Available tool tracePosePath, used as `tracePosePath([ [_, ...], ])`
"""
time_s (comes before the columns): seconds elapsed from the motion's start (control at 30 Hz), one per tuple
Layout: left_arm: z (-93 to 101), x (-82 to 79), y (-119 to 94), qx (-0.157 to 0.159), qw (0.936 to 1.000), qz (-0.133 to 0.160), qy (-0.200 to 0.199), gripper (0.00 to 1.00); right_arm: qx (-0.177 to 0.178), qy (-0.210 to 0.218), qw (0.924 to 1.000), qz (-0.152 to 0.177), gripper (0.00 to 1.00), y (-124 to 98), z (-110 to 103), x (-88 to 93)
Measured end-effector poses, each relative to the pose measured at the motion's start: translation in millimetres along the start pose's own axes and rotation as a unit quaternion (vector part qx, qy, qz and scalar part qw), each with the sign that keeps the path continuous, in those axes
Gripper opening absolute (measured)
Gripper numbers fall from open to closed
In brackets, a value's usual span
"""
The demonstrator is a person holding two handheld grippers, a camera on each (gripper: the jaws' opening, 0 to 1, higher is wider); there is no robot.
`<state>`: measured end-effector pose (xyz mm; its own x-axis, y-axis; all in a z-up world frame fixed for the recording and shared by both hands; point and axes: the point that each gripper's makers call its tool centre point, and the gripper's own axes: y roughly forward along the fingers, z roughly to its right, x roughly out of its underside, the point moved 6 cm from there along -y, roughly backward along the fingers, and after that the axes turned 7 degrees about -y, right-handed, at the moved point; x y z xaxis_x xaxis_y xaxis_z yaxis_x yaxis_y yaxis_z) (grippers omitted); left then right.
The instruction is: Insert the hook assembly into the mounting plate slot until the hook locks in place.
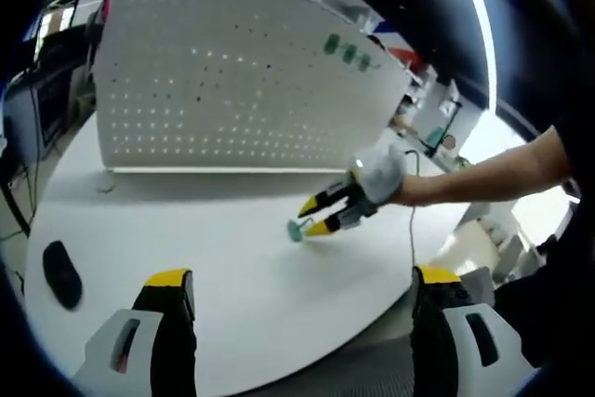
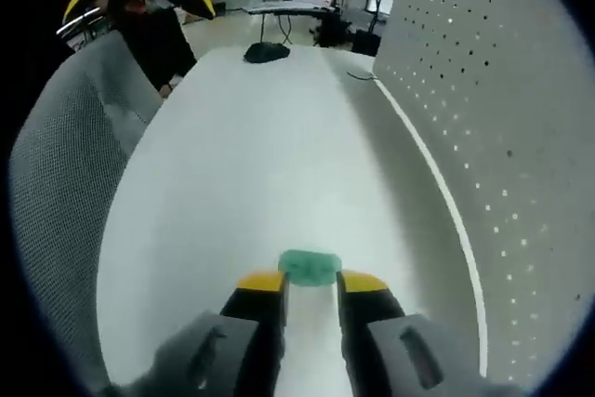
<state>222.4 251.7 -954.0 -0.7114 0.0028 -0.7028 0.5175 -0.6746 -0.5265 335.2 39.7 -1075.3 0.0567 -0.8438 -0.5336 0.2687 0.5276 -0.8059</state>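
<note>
- Right gripper view: right gripper (image 2: 311,285) jaws apart, green hook (image 2: 310,267) at tips on table (image 2: 232,137), not clamped.
- Left gripper (image 1: 297,281) wide open, empty.
- Pegboard (image 1: 232,72) along far edge; insertion not started.

An office or lab: white table (image 1: 232,258), pegboard (image 1: 232,72), mesh chair (image 2: 65,183).

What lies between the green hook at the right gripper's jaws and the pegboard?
Bare white table separates green hook from pegboard in the left gripper view.
</note>
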Motion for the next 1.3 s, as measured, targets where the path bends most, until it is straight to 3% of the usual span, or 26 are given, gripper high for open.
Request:
tracePosePath([
  [0.3,-2.1,-0.6,0.8,-0.002,1.0,0.001,-0.006,0.97,-0.017,-0.046,0.9988,-0.006,0.08,2.2,-2.5,-1.9],
  [0.4,-1.2,-0.7,1.8,-0.001,1.0,-0.001,-0.006,0.97,-0.005,-0.076,0.997,-0.009,0.07,-0.4,-4.0,-4.7],
  [0.7,0.1,-1.2,2.6,0.001,1.0,-0.001,-0.004,0.97,-0.007,-0.055,0.9984,-0.01,0.06,0.2,-6.8,-7.4],
  [0.87,-1.6,0.0,1.0,-0.001,1.0,0.0,-0.005,0.97,0.005,0.009,0.9999,-0.008,0.06,-1.7,-1.8,-9.9],
  [1.1,-0.8,2.5,1.2,-0.001,1.0,-0.001,-0.008,0.97,0.012,0.064,0.9978,-0.011,0.06,-4.0,-0.4,-13.5],
  [1.3,0.2,0.4,2.2,0.0,1.0,0.003,-0.004,0.97,0.037,0.184,0.9821,0.012,0.06,-13.0,8.9,-14.5],
])
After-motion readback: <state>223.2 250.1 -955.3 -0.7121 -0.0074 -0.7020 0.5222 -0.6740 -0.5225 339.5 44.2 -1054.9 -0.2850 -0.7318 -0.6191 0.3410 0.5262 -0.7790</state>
